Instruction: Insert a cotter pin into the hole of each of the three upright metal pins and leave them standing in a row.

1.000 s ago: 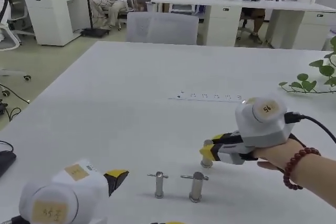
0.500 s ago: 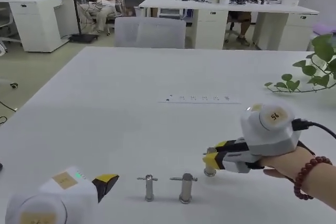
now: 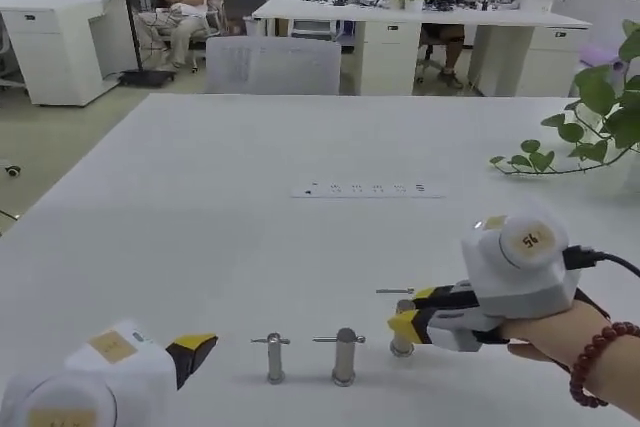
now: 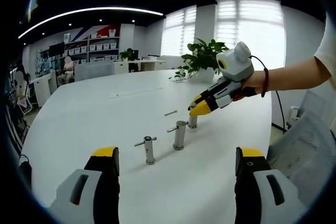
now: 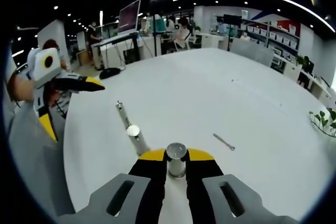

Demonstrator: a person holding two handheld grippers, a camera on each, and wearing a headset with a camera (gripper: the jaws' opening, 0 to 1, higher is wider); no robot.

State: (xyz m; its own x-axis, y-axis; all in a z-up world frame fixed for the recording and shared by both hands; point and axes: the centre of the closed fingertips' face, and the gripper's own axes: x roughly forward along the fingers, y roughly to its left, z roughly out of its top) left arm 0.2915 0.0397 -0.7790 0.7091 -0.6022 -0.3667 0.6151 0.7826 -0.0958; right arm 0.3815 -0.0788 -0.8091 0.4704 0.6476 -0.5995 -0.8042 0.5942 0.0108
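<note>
**A:** What has changed in the last second?

**B:** Measured against the two finished pins, the right gripper (image 3: pixel 402 325) has brought the third pin (image 5: pixel 177 167) toward six o'clock. It now sits more nearly in line with them. The left gripper (image 4: pixel 177 157) has kept its place at nine o'clock of the row.

**A:** And the jaws?

**B:** The right jaws are clamped on the third pin's shaft, one yellow tip on either side. The left jaws stand wide apart with nothing between them.

**A:** How much room is there?

**B:** The table (image 3: pixel 250 207) is bare from the row out to the socket strip (image 3: pixel 365 189) at twelve o'clock. The far edge lies well beyond that, with a grey chair (image 3: pixel 272 65) against it. At two o'clock the plant (image 3: pixel 590 117) trails over the right side of the table. The nine o'clock side is open tabletop.

**A:** Which way do the parts point?

**B:** All three pins stand upright, long axes vertical, and the row runs nine to three. The left pin (image 3: pixel 275 359) and the middle pin (image 3: pixel 343 357) each carry a cotter pin crosswise near the head, along that same nine-to-three line. The third pin stands at about two o'clock of the middle pin, slightly back from the line. I cannot tell whether its base touches the table. The loose cotter pin (image 3: pixel 393 291) lies flat just at twelve o'clock of it, also pointing nine to three.
</note>
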